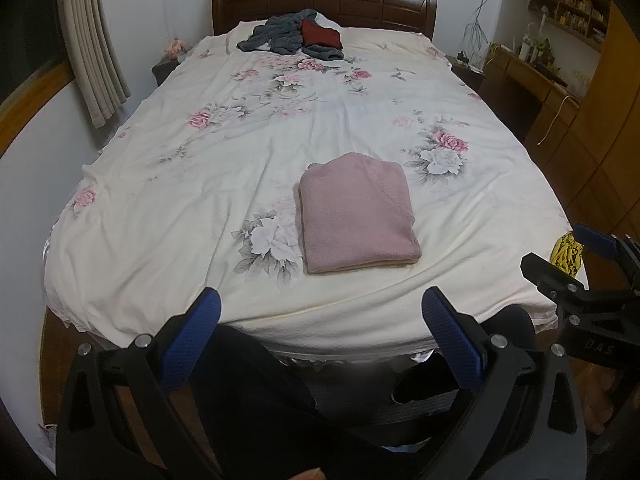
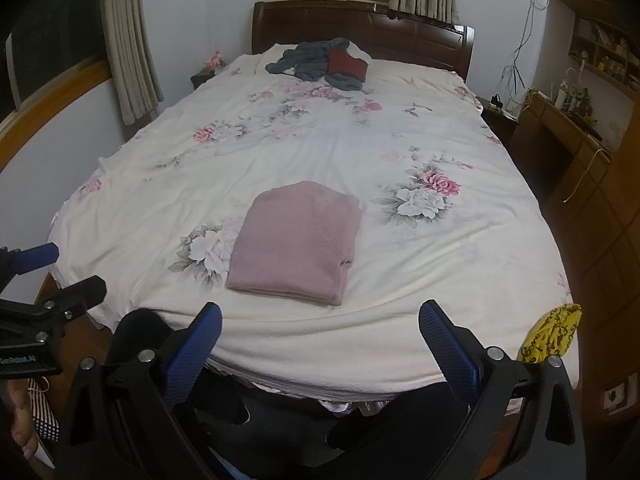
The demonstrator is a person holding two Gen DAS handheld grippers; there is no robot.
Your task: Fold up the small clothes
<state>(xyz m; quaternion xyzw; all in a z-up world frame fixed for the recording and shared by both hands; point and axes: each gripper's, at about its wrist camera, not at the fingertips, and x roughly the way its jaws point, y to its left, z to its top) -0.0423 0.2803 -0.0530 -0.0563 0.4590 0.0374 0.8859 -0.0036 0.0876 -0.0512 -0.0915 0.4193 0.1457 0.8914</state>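
While the folded pink sweater [image 1: 358, 214] lies on the bed [image 1: 160, 208], both hand-held grippers — left [image 1: 320, 320], right [image 2: 320, 328] — gape wide, empty.

There's the bed [image 1: 224, 168], floral sheet spread flat. Dead centre sits a pink folded sweater [image 1: 356, 212]. Up at twelve o'clock, near the headboard, a heap of grey and red clothes [image 1: 296, 38]. At four o'clock, a yellow cloth [image 2: 550, 332] lies at the bed's edge.
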